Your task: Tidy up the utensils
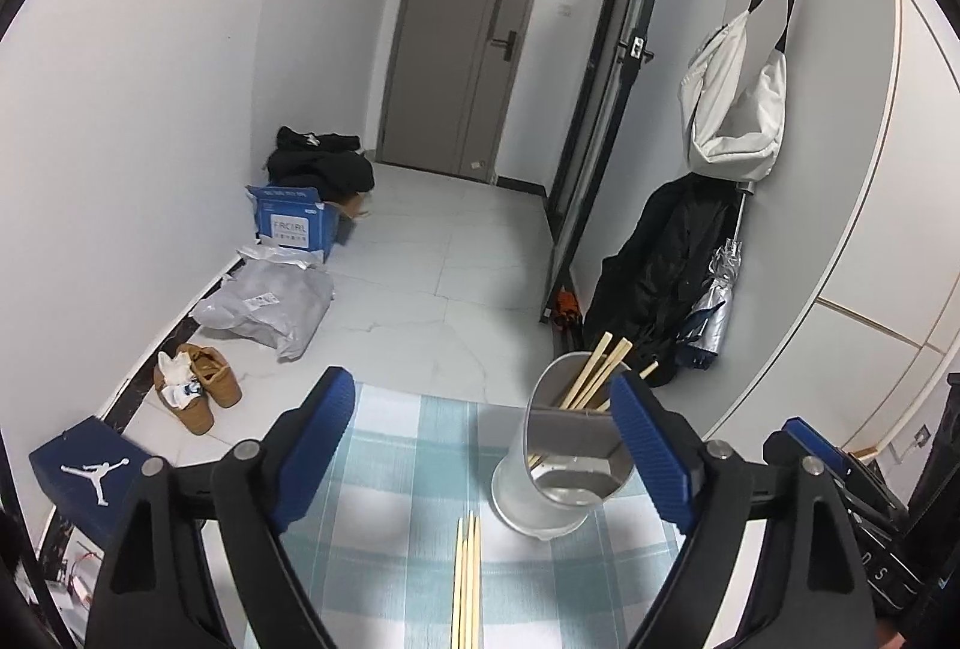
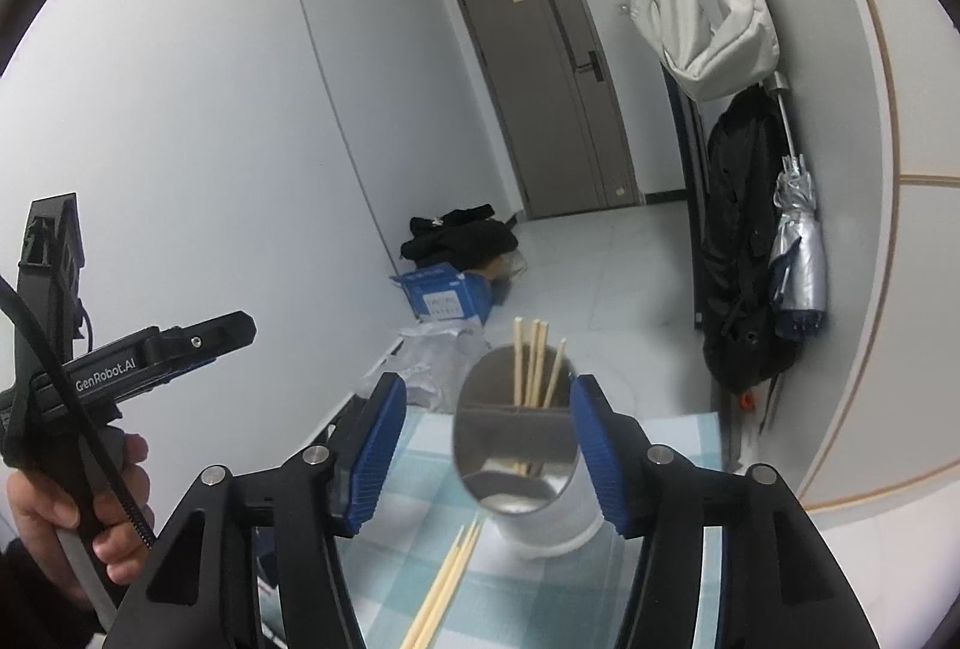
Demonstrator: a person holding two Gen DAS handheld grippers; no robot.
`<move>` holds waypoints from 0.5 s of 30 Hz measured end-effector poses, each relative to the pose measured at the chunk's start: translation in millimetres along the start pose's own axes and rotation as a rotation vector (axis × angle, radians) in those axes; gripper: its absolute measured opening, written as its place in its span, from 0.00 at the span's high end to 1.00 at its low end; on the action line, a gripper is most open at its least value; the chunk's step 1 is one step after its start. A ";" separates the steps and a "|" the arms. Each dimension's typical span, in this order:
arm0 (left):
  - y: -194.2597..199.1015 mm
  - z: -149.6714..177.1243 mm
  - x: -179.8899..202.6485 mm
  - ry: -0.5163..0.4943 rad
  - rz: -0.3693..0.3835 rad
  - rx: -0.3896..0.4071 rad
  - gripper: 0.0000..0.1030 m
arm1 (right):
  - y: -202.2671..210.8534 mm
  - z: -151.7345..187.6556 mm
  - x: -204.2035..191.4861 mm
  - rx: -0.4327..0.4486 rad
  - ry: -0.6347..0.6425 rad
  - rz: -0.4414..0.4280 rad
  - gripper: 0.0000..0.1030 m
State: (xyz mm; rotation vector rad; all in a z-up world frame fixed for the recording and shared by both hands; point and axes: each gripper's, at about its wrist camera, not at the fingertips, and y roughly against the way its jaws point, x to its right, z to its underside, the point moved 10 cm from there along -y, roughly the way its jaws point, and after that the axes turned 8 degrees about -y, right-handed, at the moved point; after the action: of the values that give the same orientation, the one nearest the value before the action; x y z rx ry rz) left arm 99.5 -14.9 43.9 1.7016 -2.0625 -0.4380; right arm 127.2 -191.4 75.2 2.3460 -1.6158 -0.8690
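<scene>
A: Start at the cup (image 1: 555, 469). It stands upright on the checked surface (image 1: 390, 475), and several chopsticks (image 1: 594, 370) lean inside it, tips up. Your sorting has a home there.

B: And what's loose?

A: A bundle of chopsticks (image 1: 467, 577) lies flat on the surface, just in front of the cup and not touching it. In the right view the same bundle (image 2: 444, 589) runs diagonally toward you.

B: How do your tools stand?

A: Your left tool (image 1: 480, 445) is spread wide, with nothing between its pads; the bundle lies below the gap. Your right tool (image 2: 486, 454) is partly spread and also empty; the cup (image 2: 528, 481) shows between its fingers but beyond them, untouched.

B: Why hold them so?

A: I'd judge you've got both parted for a fresh pick, the left lined up best over the bundle.

B: Anything in the way?

A: You're holding the left tool's handle with your hand (image 2: 78, 505), well left of the cup. Clutter sits on the floor (image 1: 432, 277) beyond.
</scene>
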 end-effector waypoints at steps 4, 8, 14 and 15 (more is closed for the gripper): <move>10.7 10.2 0.1 -0.005 -0.012 0.024 0.17 | 14.6 7.7 -7.1 0.012 0.008 0.003 0.38; 18.0 19.3 -0.9 -0.014 -0.024 0.039 0.15 | 24.6 14.9 -9.7 0.025 0.011 0.004 0.35; 24.0 40.1 -6.8 -0.002 -0.053 0.047 0.05 | 29.2 39.3 -4.9 0.006 0.008 0.021 0.31; 22.1 43.8 -8.1 0.002 -0.054 0.043 0.05 | 28.9 44.9 -3.3 -0.003 0.007 0.026 0.30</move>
State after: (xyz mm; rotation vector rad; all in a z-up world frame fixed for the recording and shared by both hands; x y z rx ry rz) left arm 59.6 -3.8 16.3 1.7859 -2.0423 -0.4117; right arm 78.7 -191.7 52.4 2.3186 -1.6373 -0.8565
